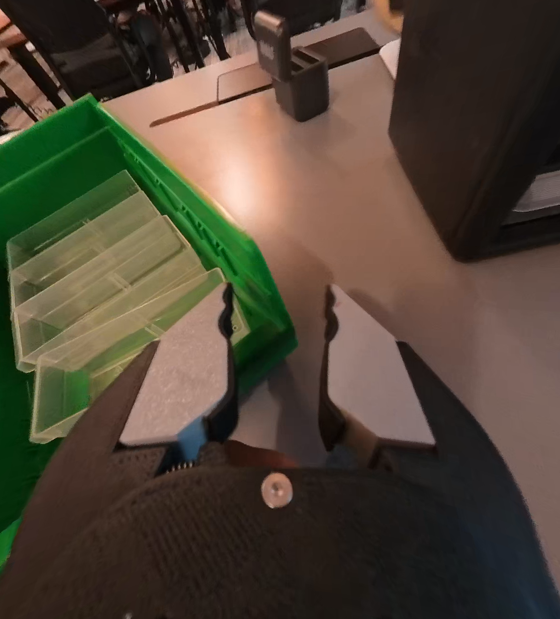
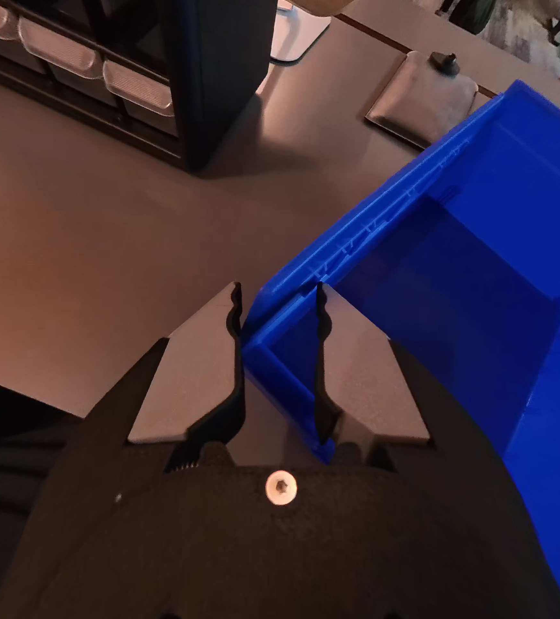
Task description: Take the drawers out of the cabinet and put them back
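Several clear plastic drawers (image 1: 98,268) lie stacked in a green bin (image 1: 205,214) at the left of the left wrist view. My left gripper (image 1: 278,291) is open and empty, over the bin's near right corner and the bare table. The black drawer cabinet (image 1: 479,127) stands at the upper right there. In the right wrist view the cabinet (image 2: 185,83) is at the upper left, with clear drawers (image 2: 138,88) in its lowest row. My right gripper (image 2: 278,288) is open and empty, its jaws astride the near left corner of an empty blue bin (image 2: 439,268).
A grey table (image 1: 305,201) carries everything. A small dark holder (image 1: 305,87) stands at the far edge in the left wrist view. A grey flap plate (image 2: 422,97) with a black knob lies in the tabletop behind the blue bin. Chairs stand beyond the table. My right gripper's tips are some 12 centimetres from the cabinet (image 2: 185,83).
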Motion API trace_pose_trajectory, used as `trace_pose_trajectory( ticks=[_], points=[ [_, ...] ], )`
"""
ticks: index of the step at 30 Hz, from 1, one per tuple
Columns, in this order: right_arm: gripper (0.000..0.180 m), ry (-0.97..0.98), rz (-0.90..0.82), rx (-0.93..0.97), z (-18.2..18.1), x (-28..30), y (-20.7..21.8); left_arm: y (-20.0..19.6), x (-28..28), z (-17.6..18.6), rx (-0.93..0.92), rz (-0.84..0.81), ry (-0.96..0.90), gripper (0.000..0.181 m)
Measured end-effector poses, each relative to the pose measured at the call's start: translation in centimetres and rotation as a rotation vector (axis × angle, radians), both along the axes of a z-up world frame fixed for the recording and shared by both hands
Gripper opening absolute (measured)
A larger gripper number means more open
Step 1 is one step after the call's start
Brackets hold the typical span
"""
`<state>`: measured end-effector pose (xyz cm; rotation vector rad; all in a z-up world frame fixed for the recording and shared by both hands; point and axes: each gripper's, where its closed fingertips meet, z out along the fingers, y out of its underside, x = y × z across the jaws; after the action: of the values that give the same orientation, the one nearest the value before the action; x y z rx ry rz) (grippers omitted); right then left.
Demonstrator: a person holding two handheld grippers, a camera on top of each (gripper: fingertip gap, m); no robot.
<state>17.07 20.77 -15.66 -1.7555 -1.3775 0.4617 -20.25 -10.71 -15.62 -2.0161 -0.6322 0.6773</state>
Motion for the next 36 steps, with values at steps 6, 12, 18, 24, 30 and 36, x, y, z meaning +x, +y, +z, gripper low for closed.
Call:
trace_pose_trajectory(
  ticks=[6, 12, 18, 24, 30, 36],
  points=[
    [0.043, -0.009, 0.028, -0.016, -0.1, 0.1, -0.3, -1.2, 0.2, -0.1, -0.071, -0.065, 0.025, 0.021],
    [0.042, -0.079, 0.146, -0.009, -0.7, 0.9, -1.2, -3.5, 3.0, -0.2, -0.139, -0.210, -0.028, 0.015],
    [0.035, -0.114, 0.190, -0.027, -0.8, 3.1, -1.0, -4.9, 4.1, 0.0, -0.049, -0.282, -0.127, 0.015],
    [0.014, -0.150, -0.053, 0.096, -0.9, 4.0, 2.7, -4.7, 3.6, 0.3, 0.024, -0.204, -0.032, 0.007],
    [0.015, -0.117, -0.087, 0.100, 1.1, 4.8, 2.4, -6.8, 1.1, 0.3, 0.090, -0.019, -0.050, 0.002],
    [0.033, 0.144, -0.058, 0.036, 6.5, 3.8, -0.1, -7.6, 1.0, 0.3, 0.081, 0.014, -0.051, 0.001]
  ],
)
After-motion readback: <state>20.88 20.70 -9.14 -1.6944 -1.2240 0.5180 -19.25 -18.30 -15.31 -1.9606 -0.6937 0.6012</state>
